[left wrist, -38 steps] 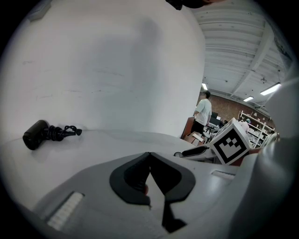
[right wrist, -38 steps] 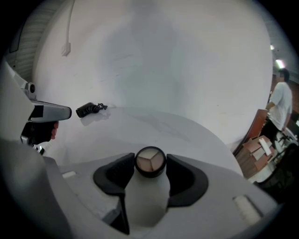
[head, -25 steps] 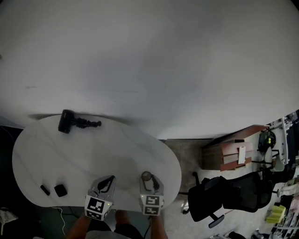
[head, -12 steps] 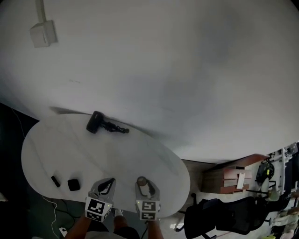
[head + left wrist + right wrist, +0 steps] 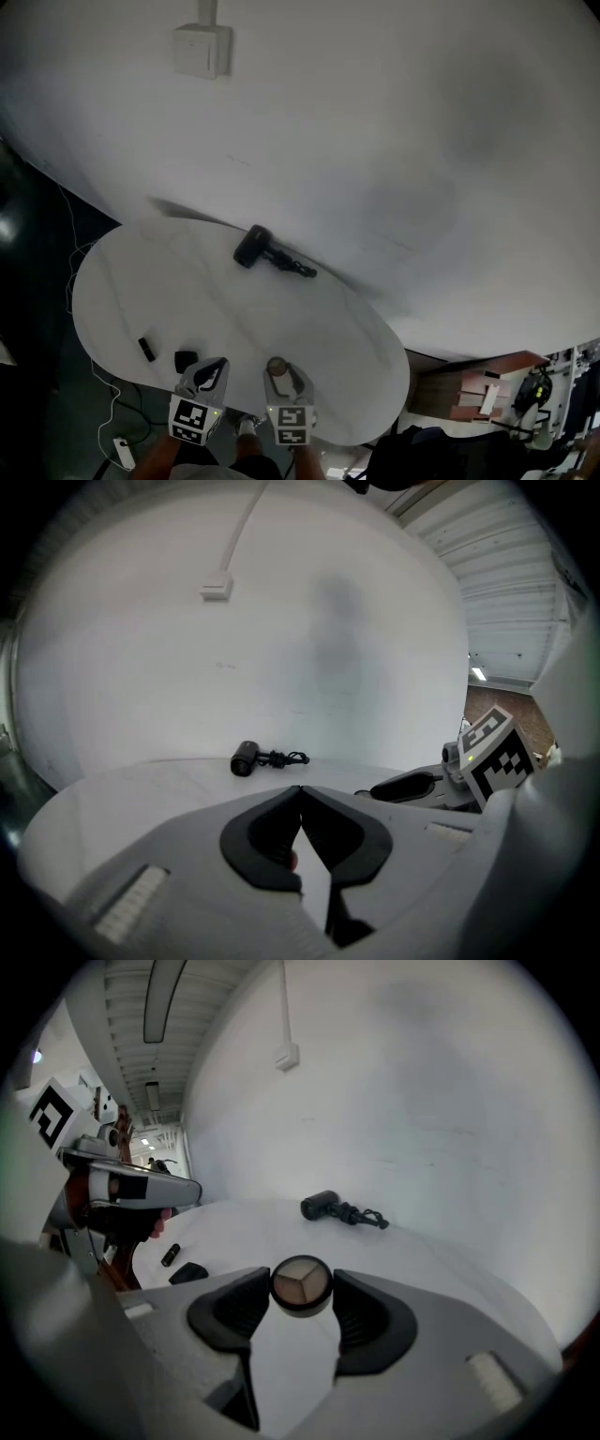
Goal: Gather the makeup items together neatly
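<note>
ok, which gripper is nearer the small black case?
Left. The left gripper sits just right of the small black case in the head view; the right gripper, holding an eyeshadow compact, is farther right, past the left one.

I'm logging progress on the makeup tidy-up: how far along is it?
Done: the small black tube and flat black case already lie close together near the table's left edge. In hand: the right gripper grips a round eyeshadow compact; the left gripper is shut and empty. Left: setting the compact beside those two.
</note>
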